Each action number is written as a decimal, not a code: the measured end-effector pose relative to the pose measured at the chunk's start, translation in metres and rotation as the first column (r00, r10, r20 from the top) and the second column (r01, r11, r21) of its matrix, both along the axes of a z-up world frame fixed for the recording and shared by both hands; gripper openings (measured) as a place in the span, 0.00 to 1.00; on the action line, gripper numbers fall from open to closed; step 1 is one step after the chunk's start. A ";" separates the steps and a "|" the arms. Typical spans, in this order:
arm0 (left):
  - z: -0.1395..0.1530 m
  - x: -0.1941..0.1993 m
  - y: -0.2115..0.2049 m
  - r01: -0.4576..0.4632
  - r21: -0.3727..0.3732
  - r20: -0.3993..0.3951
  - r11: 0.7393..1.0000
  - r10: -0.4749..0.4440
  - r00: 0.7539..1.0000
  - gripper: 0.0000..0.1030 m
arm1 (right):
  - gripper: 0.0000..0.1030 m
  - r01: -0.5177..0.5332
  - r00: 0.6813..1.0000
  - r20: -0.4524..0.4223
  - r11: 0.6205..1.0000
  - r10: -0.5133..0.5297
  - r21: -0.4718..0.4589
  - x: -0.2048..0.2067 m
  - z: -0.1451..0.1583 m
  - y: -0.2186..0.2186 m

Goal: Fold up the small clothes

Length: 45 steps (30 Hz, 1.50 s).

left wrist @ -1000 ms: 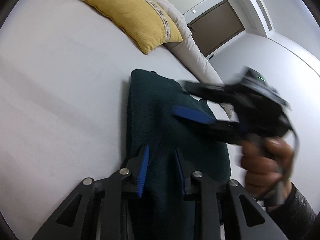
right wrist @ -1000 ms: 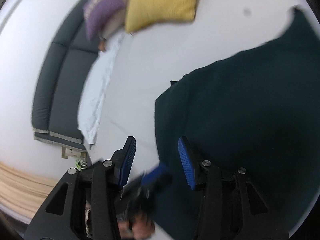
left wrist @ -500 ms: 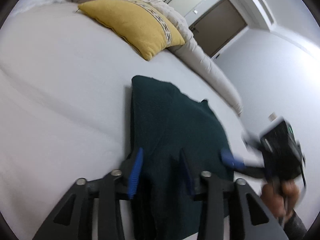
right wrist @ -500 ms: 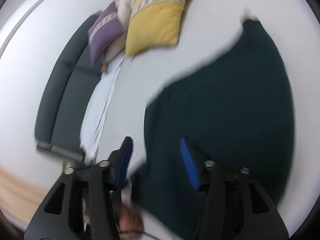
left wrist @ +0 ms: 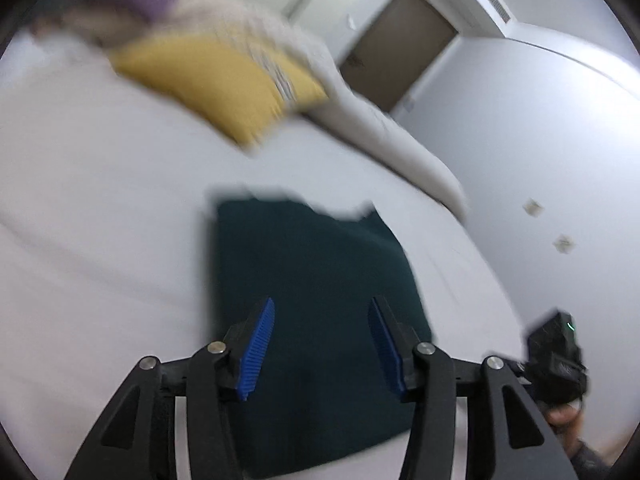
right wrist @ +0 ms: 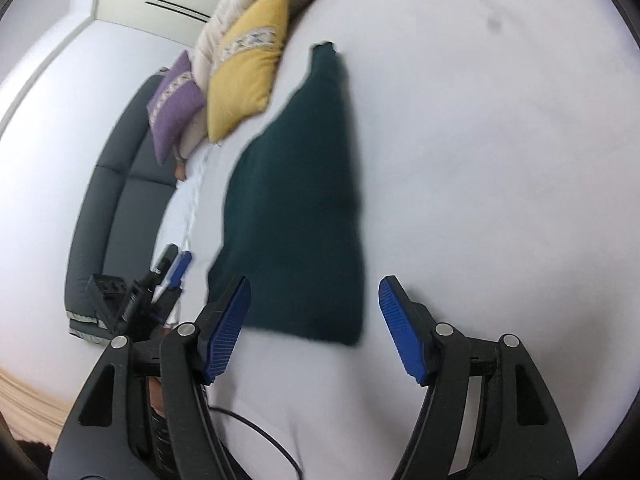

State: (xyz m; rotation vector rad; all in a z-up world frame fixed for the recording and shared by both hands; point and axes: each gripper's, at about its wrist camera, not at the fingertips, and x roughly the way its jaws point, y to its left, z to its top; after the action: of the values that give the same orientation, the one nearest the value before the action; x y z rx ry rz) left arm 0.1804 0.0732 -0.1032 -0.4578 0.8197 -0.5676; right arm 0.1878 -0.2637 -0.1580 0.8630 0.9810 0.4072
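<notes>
On the bed [right wrist: 500, 152] the dark green cloth [left wrist: 316, 280] lies flat with its long axis running away from me, right under my left tool [left wrist: 320, 344], nearer than my right tool [right wrist: 314, 328]; both gape empty.
</notes>
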 end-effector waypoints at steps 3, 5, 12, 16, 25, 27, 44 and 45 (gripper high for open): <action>-0.035 0.014 -0.020 0.094 0.053 -0.077 0.994 -0.090 0.993 0.47 | 0.64 -0.036 0.999 0.007 0.999 0.035 0.018 0.022 0.001 0.022; -0.032 0.015 -0.010 0.120 0.037 -0.095 0.992 -0.116 0.989 0.46 | 0.63 -0.023 0.999 -0.031 1.000 0.023 0.015 0.036 -0.012 0.028; 0.003 0.010 0.037 0.071 0.009 -0.119 0.997 -0.070 0.990 0.48 | 0.63 0.002 1.000 0.012 0.999 -0.003 0.034 0.030 -0.017 0.026; 0.036 0.038 0.015 0.093 -0.017 -0.003 0.995 -0.093 0.996 0.95 | 0.64 -0.007 0.999 0.053 0.998 0.004 0.061 0.034 -0.008 0.007; -0.034 0.119 0.003 0.052 -0.070 -0.176 0.996 -0.064 0.982 0.48 | 0.68 0.134 0.991 0.021 0.991 -0.135 0.028 0.097 -0.017 -0.026; -0.036 0.117 0.023 0.019 -0.138 -0.193 0.990 -0.046 0.980 0.44 | 0.67 0.172 0.985 -0.002 0.985 -0.172 0.000 0.100 -0.020 -0.035; -0.047 0.065 0.027 -0.037 0.015 -0.221 0.999 0.039 0.975 0.85 | 0.71 -0.064 0.996 -0.069 0.984 0.053 -0.167 0.104 -0.024 0.025; -0.048 0.066 0.022 -0.031 0.041 -0.218 0.999 0.039 0.975 0.84 | 0.70 -0.055 0.996 -0.081 0.984 0.042 -0.168 0.107 -0.024 0.027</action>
State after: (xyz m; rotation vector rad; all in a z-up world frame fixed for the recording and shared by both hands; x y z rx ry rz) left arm 0.2469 0.0954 -0.1508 -0.5050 1.0287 -0.4732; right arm 0.2952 -0.2365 -0.1819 0.7059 1.0934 0.3282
